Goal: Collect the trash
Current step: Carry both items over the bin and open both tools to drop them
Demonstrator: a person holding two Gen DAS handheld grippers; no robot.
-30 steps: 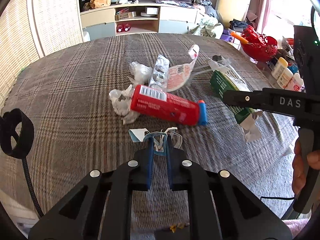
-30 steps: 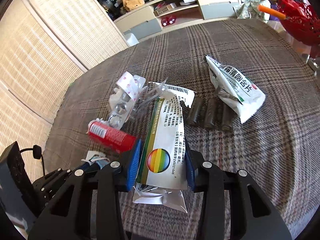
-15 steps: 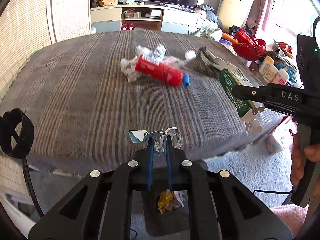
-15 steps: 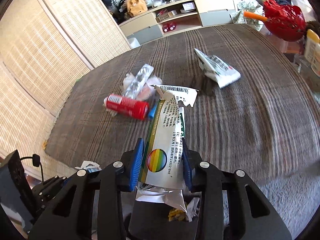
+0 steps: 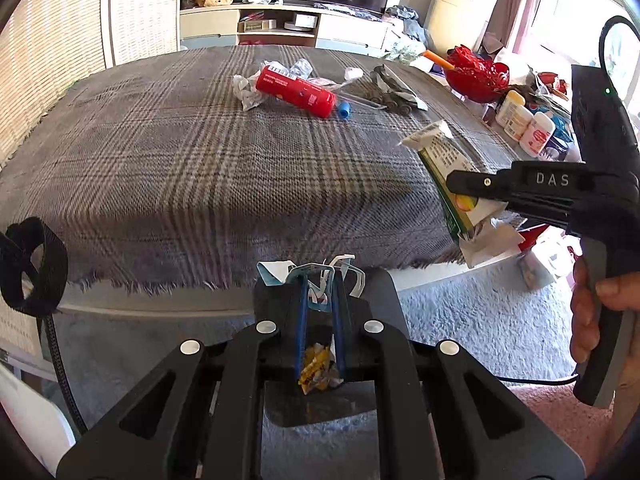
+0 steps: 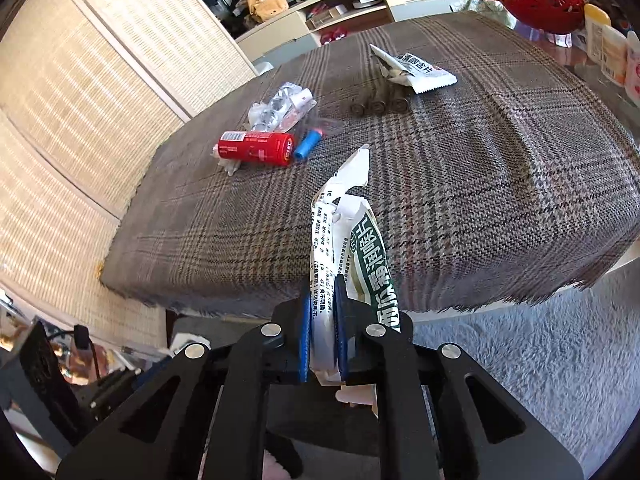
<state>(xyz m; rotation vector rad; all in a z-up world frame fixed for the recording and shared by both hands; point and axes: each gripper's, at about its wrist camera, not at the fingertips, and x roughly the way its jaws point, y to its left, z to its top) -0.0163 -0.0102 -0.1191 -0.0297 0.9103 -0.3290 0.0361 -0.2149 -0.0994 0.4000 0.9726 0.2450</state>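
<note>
My left gripper (image 5: 319, 280) is shut on a crumpled white and blue paper scrap (image 5: 312, 271), held off the table's near edge above a black bin (image 5: 320, 392) with yellow trash inside. My right gripper (image 6: 322, 292) is shut on a flattened green and white medicine box (image 6: 352, 240), also held off the table edge; it shows in the left wrist view (image 5: 452, 184). On the plaid table (image 5: 200, 168) lie a red tube (image 5: 296, 90) with a blue cap (image 5: 345, 111), crumpled tissue (image 5: 246, 90), blister packs (image 6: 276, 110) and a white pouch (image 6: 416, 72) with dark rolls (image 6: 378, 106).
A red basket (image 5: 476, 74) and white bottles (image 5: 520, 120) stand at the table's right. A shelf unit (image 5: 280, 28) is behind. Blue-grey carpet (image 6: 520, 360) covers the floor. Wicker screens (image 6: 80, 100) stand to the left.
Both grippers have pulled back from the table centre to beyond its near edge, still holding their trash. The right gripper has closed tighter, flattening the box. The bin has come into view below.
</note>
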